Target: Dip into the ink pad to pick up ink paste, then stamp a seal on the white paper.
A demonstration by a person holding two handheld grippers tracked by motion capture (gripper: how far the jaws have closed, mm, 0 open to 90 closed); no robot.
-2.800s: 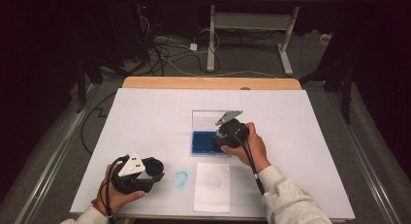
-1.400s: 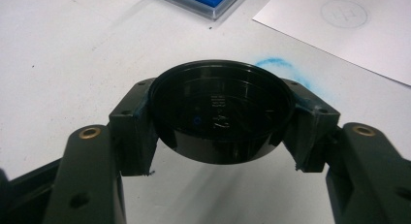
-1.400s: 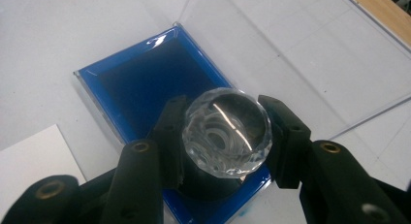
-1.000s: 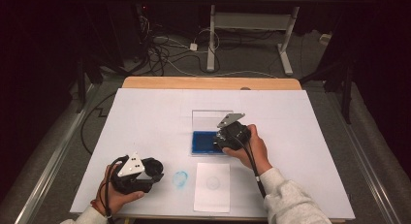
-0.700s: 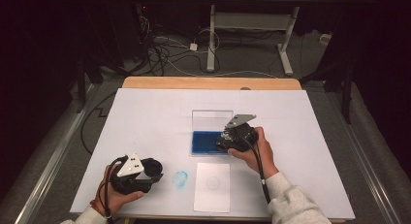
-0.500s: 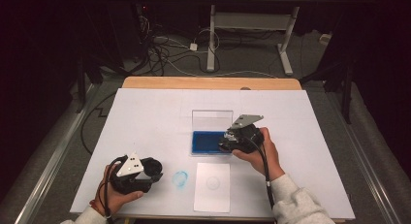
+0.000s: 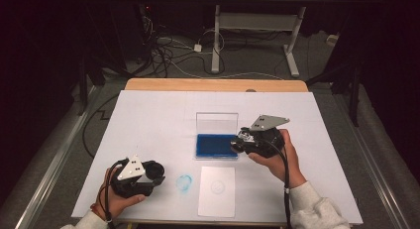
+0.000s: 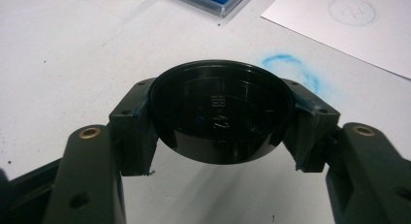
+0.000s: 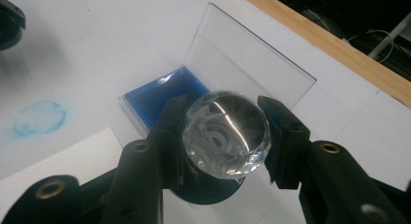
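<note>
A blue ink pad (image 7: 216,145) lies in a clear case with its lid (image 7: 216,123) standing open, at the middle of the white table. My right gripper (image 7: 239,142) hovers at the pad's right edge, shut on a round stamp (image 9: 225,141) with a faceted clear knob; in the right gripper view the jaws (image 9: 228,124) clamp the knob from both sides. My left gripper (image 7: 157,172) rests near the front left, shut on a round black cap (image 8: 218,98). A white card (image 7: 217,190) with a faint round print lies in front of the pad.
A smudged blue ring (image 7: 184,183) marks the table between the left gripper and the card. A wooden strip (image 7: 216,85) runs along the table's far edge. Cables and desk legs lie on the dark floor beyond.
My right gripper has moved with the stamp from over the ink pad to the pad's right edge. The left gripper has stayed put.
</note>
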